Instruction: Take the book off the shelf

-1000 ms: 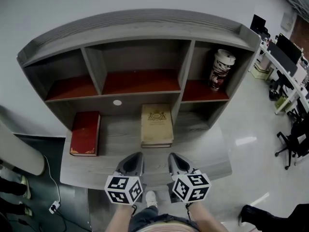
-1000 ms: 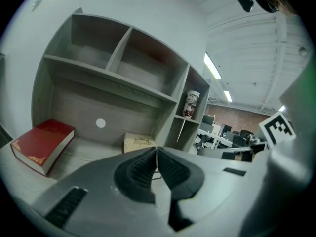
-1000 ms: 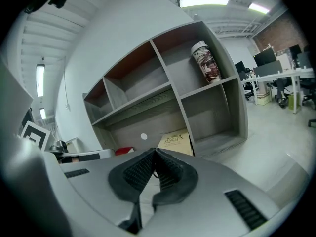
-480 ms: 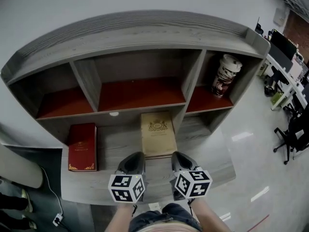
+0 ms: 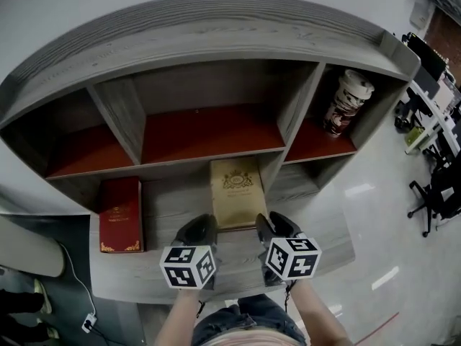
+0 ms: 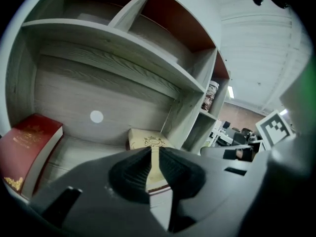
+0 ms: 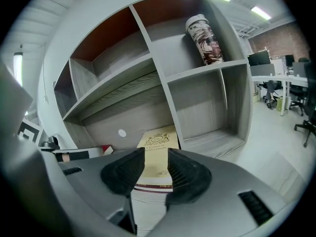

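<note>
A tan book with a gold crest (image 5: 234,192) lies flat on the bottom board of the grey shelf unit (image 5: 209,38), under the middle compartment. My left gripper (image 5: 204,223) hovers just before the book's near left corner, shut with nothing in it. My right gripper (image 5: 268,222) is by the near right corner; its jaws are opening and nothing is between them. In the left gripper view the tan book (image 6: 148,141) shows beyond the shut left gripper (image 6: 150,153). In the right gripper view the tan book (image 7: 159,143) lies straight ahead of the right gripper (image 7: 156,156).
A red book (image 5: 120,204) lies flat at the left of the bottom board. A patterned cup (image 5: 348,101) stands in the upper right compartment. The upper compartments have red floors. Office chairs and desks (image 5: 432,85) stand far right on the glossy floor.
The shelf has come closer and fills more of the head view. Both grippers have moved forward to the tan book's near edge. The right jaws have parted.
</note>
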